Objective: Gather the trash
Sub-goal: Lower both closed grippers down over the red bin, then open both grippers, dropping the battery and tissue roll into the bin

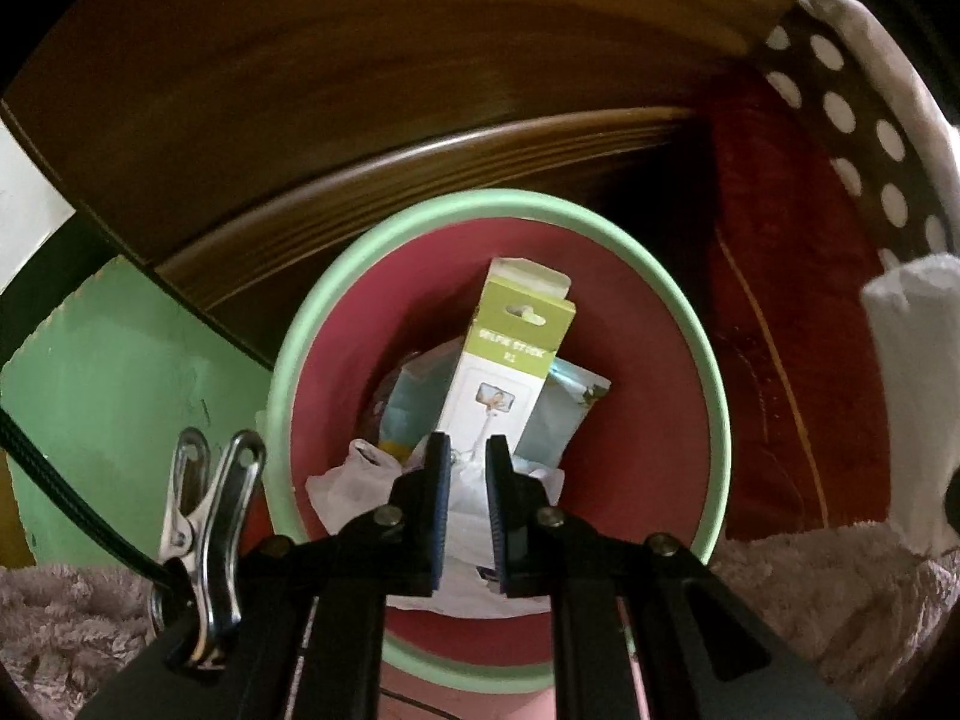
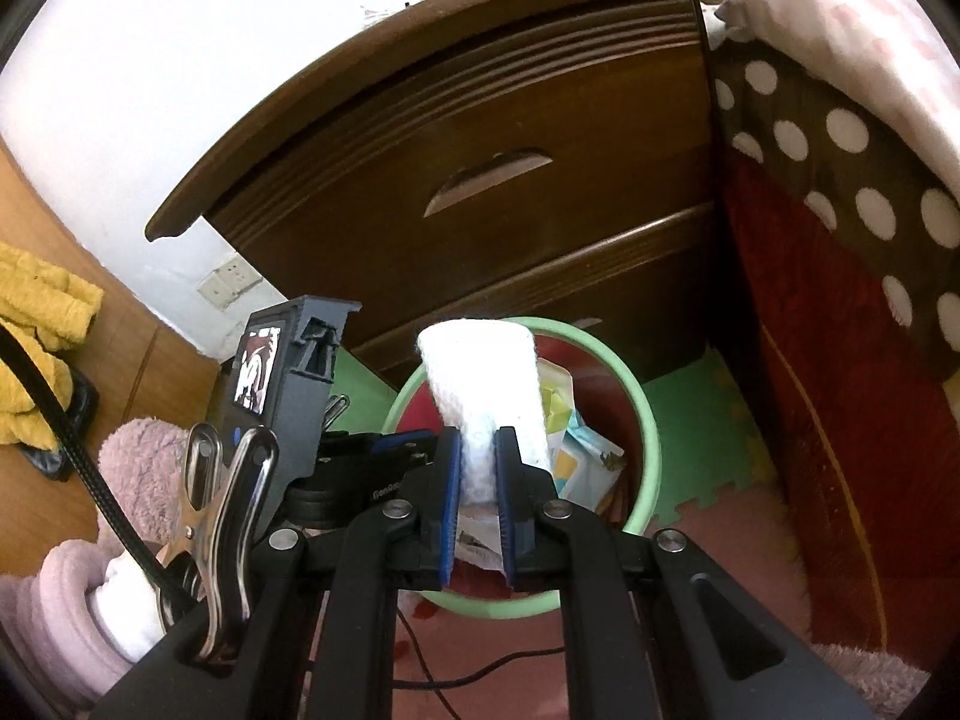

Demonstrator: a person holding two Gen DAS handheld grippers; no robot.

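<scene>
Trash sits between the pads of both claws: the left claw (image 1: 463, 456), pressed nearly together, pinches a white-and-green selfie stick box (image 1: 510, 360) standing tilted inside a round bin with a red inside and pale green rim (image 1: 708, 360), among crumpled white paper (image 1: 354, 474) and a pale blue packet (image 1: 564, 402). The right claw (image 2: 478, 450) pinches a rolled white tissue wad (image 2: 480, 372) just above the same bin (image 2: 651, 426). Behind the bin stands a dark brown wooden drawer cabinet (image 2: 480, 150); a dotted brown blanket (image 2: 840, 168) hangs to its right.
</scene>
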